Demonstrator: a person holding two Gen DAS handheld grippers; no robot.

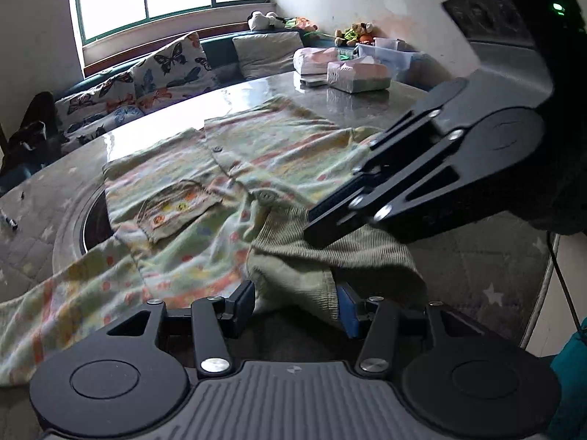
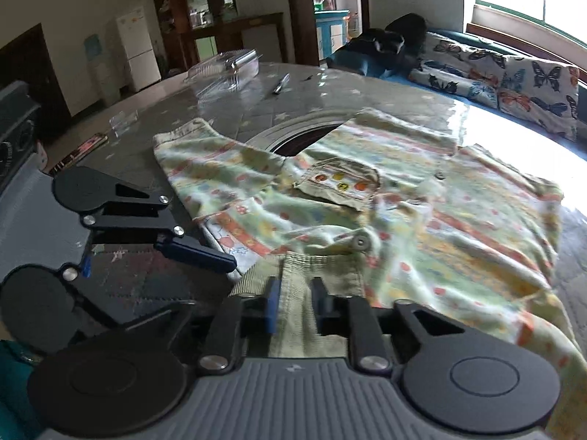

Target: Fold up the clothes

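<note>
A pale green child's shirt with coloured stripes, buttons and a chest pocket lies spread face up on the round table. Its ribbed green collar is at the near edge. My left gripper is open, and a fold of the collar sits loosely between its fingers. In the right wrist view one of its fingers reaches the collar's left edge. My right gripper is open too. The collar lies flat between its pads, and its tips rest on the ribbed cloth.
A dark round recess in the table is partly under the shirt. Tissue packs, clear plastic boxes, a pen and a book lie further out. Butterfly cushions line the window bench.
</note>
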